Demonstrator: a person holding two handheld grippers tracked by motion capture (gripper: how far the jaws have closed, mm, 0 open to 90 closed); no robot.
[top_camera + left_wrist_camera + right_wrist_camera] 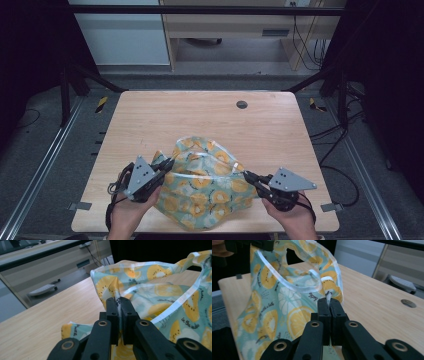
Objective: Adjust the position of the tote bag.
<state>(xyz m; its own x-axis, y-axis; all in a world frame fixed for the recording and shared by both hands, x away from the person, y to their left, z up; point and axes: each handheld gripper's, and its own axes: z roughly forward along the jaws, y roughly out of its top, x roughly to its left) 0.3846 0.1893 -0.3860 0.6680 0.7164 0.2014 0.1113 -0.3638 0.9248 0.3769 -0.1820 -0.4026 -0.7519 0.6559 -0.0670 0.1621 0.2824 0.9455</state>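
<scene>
Two hands low at the near edge, each with a gripper. Left gripper (167, 163) clamped on the left edge of the cloth (205, 182), fabric pinched between closed jaws. Right gripper (248, 175) likewise clamped on the cloth's right edge beside the white trim. Cloth teal with yellow fruit slices, bunched, stretched between both, raised at the edges, lower part on the surface (165, 115) near the front. Farther back, bare wood and a round grommet (241, 104).
</scene>
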